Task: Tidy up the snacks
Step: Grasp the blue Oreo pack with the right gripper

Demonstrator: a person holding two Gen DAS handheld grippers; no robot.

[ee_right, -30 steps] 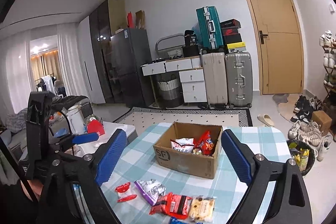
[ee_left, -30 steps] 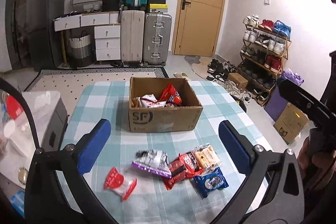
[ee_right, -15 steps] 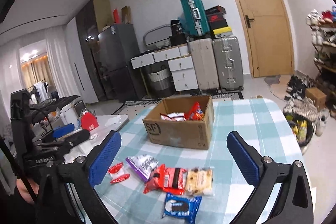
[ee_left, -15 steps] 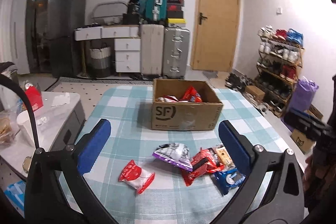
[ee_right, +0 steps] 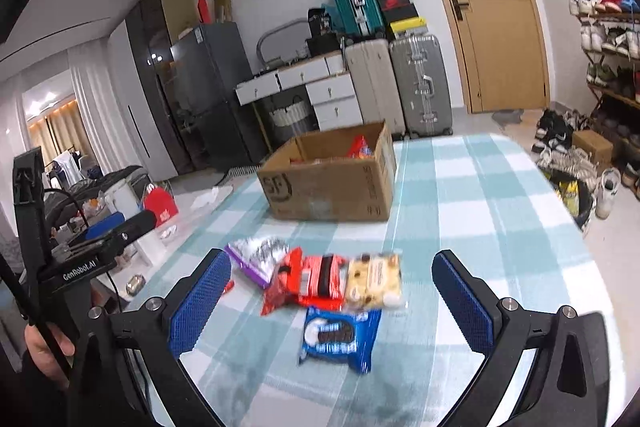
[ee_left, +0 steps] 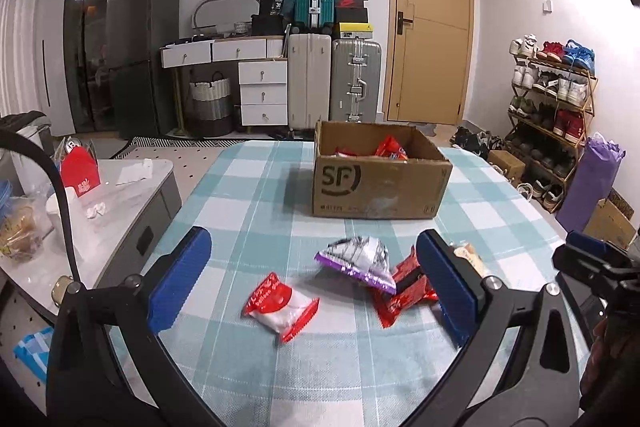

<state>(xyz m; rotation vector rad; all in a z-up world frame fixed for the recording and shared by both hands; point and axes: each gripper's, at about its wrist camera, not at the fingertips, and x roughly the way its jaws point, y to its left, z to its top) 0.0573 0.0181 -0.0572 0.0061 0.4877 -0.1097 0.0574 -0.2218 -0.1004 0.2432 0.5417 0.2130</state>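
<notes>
Currently, left gripper [ee_left: 314, 277] and right gripper [ee_right: 330, 297] both stand wide apart, holding nothing. Loose snack packets [ee_right: 324, 283] lie on the checked tablecloth [ee_left: 256, 187], near the cardboard box [ee_left: 380, 179] containing further snacks.

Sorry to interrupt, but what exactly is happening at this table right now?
A person with two handheld grippers is sorting snacks into the cardboard box, which already holds some. The left gripper and right gripper are both open and empty above loose packets, including a red-and-white packet and blue cookie packet.
</notes>
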